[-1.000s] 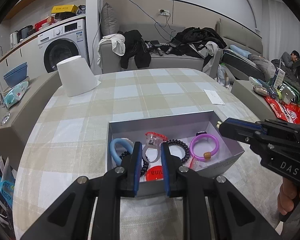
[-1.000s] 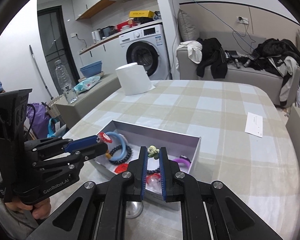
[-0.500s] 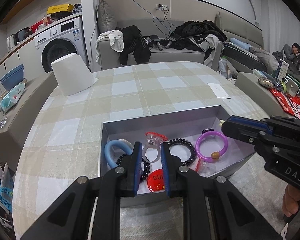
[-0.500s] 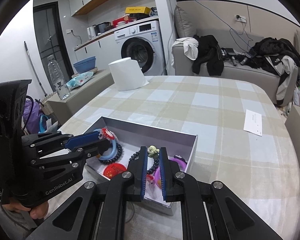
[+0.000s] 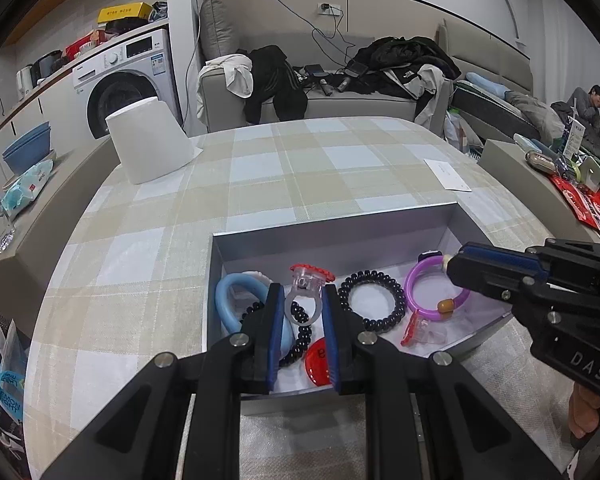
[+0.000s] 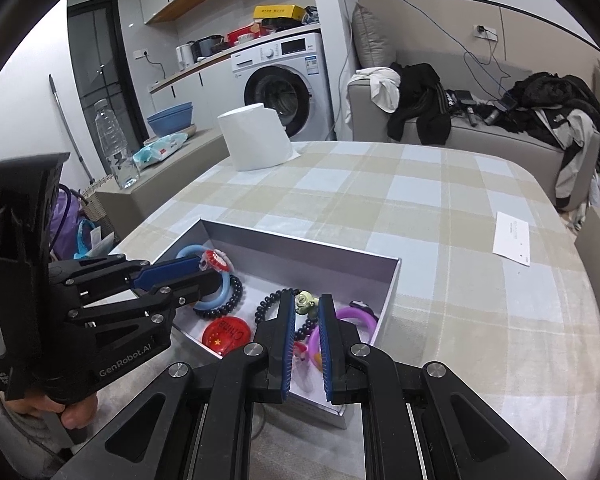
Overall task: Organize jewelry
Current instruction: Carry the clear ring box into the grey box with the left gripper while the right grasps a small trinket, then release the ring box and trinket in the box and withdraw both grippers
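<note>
Clear plastic ring (image 5: 305,295) w/ red top sits clamped in the left tongs (image 5: 300,312) over the box (image 5: 332,236); both tongs have dropped closer vs 1 s ago, so placing looks near. Right tongs (image 6: 306,312) pinch a small green charm (image 6: 306,303) above the purple bangle (image 6: 358,318), nothing let go yet.

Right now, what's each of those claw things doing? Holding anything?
Left gripper: shut on the clear plastic ring with a red top.
Right gripper: shut on a small green charm.
</note>
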Demonstrator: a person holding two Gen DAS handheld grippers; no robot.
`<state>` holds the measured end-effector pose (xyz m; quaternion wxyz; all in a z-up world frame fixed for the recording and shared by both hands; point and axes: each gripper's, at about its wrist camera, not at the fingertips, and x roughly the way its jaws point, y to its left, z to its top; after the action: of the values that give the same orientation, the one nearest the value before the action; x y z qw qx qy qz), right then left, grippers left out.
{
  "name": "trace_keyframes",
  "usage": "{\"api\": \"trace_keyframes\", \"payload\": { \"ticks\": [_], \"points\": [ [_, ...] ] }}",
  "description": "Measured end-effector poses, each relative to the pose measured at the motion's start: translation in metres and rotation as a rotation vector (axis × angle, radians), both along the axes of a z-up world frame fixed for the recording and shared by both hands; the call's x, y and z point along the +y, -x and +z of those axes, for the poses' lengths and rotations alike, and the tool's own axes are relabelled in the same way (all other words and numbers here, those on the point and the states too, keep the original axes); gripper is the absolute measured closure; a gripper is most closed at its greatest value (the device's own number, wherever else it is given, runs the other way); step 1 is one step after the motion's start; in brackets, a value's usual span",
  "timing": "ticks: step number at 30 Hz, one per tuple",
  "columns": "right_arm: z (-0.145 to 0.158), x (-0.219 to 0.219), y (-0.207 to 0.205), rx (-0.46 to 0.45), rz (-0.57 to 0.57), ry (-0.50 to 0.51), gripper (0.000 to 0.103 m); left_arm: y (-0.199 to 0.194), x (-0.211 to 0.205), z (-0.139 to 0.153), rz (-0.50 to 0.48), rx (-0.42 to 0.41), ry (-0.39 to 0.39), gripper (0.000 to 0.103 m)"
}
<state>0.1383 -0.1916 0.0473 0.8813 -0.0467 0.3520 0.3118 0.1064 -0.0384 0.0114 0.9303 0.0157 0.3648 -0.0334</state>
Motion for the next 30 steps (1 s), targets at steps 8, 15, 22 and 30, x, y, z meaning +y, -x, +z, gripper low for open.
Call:
{"api": "trace_keyframes", "payload": {
  "ticks": [8, 15, 22, 30],
  "points": [
    [0.004, -0.003, 0.009, -0.028, 0.02, -0.019, 0.077, -0.003, 0.002, -0.001, 0.013, 0.011, 0.01, 0.087],
    [0.016, -0.021, 0.024, -0.068, -0.004, -0.06, 0.035, 0.011, 0.007, 0.014, -0.005, 0.013, 0.093, 0.055],
    [0.02, -0.05, 0.043, -0.077, -0.089, -0.112, 0.0, 0.037, 0.009, 0.019, -0.034, -0.027, 0.108, 0.013],
    [-0.004, -0.042, 0.05, -0.008, -0.075, -0.024, 0.0, 0.06, 0.02, -0.007, 0.05, 0.001, 0.095, 0.001]
  ]
}}
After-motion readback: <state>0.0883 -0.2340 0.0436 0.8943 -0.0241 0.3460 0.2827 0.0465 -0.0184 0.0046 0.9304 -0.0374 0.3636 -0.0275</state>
